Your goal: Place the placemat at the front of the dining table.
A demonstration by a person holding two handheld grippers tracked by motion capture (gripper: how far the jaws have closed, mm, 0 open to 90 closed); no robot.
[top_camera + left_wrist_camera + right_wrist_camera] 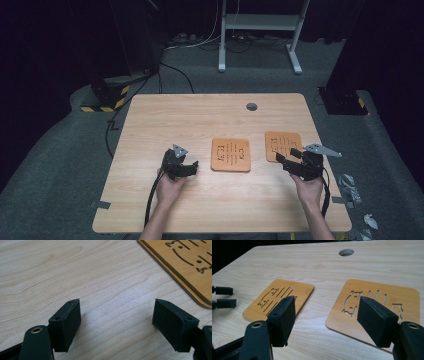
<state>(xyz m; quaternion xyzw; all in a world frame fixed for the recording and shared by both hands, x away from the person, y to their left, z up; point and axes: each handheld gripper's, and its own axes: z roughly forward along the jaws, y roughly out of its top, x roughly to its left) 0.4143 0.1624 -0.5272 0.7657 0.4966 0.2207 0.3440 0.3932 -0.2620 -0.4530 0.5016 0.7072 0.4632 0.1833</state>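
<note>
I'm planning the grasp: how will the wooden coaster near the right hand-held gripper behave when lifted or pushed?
The right coaster looks like a thin, flat wooden board, so it is probably stiff and light. Lying flush on the table, it will likely slide rather than tip or roll, and its edge gives little to grab. Its cut-out slots may make it somewhat fragile.

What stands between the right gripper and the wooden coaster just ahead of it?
Nothing visible. The right gripper hovers at the near edge of the right coaster, jaws open and empty, with bare table between the pads. The middle coaster lies apart to its left, and the left gripper sits beyond that.
</note>
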